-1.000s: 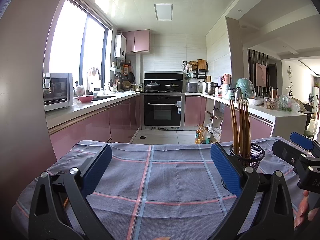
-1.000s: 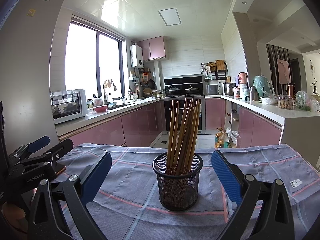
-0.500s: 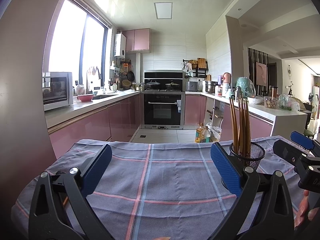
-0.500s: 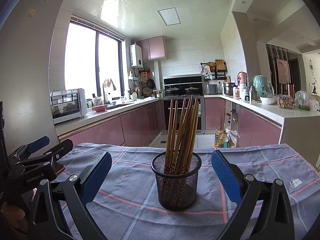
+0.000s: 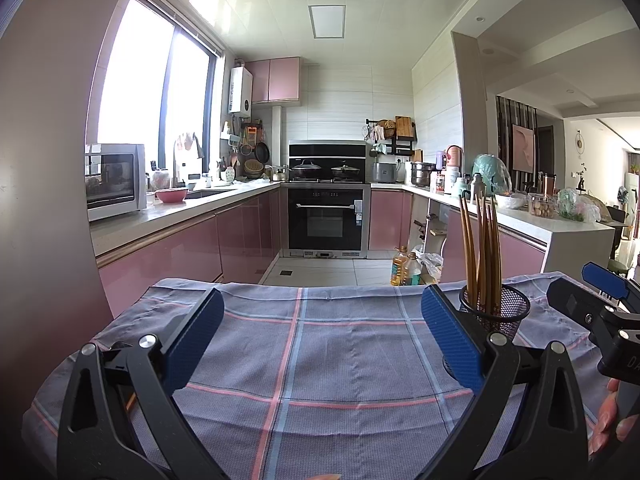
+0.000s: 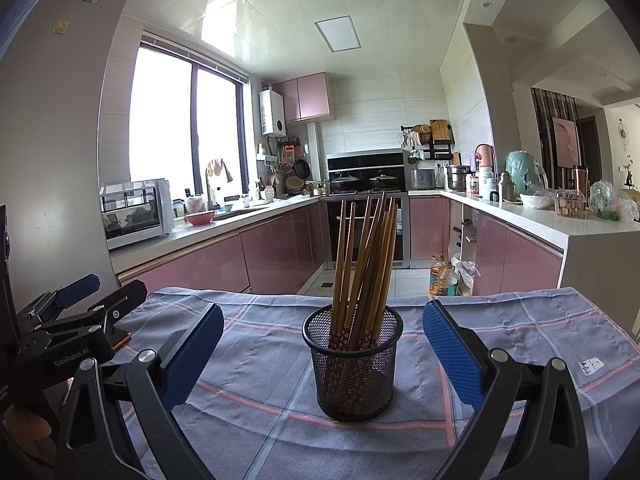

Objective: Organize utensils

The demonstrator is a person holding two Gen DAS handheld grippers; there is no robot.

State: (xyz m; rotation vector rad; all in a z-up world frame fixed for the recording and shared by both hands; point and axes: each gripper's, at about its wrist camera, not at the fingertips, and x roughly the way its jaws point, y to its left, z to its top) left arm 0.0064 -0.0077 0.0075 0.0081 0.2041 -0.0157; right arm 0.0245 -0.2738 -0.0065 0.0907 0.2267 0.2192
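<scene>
Pink-cabinet kitchen sitting behind a table draped in a plaid cloth, daylight coming through the window. Left wrist view: left gripper hovering low over bare cloth, its blue pads standing wide apart and gripping nothing. Mesh holder standing off to the right, just beyond the right pad, with chopsticks poking up out of it; right gripper showing at the frame's right edge, fingertips of a hand visible beneath it. Something thin and orange-brown is peeking out by the left finger's base, too hidden to identify. Right wrist view: right gripper facing the mesh holder squarely, the holder sitting between its spread pads but touching neither; nothing clamped. Chopsticks leaning upright in a loose bundle, tips down in the holder. Left gripper resting at the left edge, also agape. Judging progress: the chopsticks appear gathered already, no loose utensils clearly lying on the cloth, so the task is looking nearly or fully finished.
</scene>
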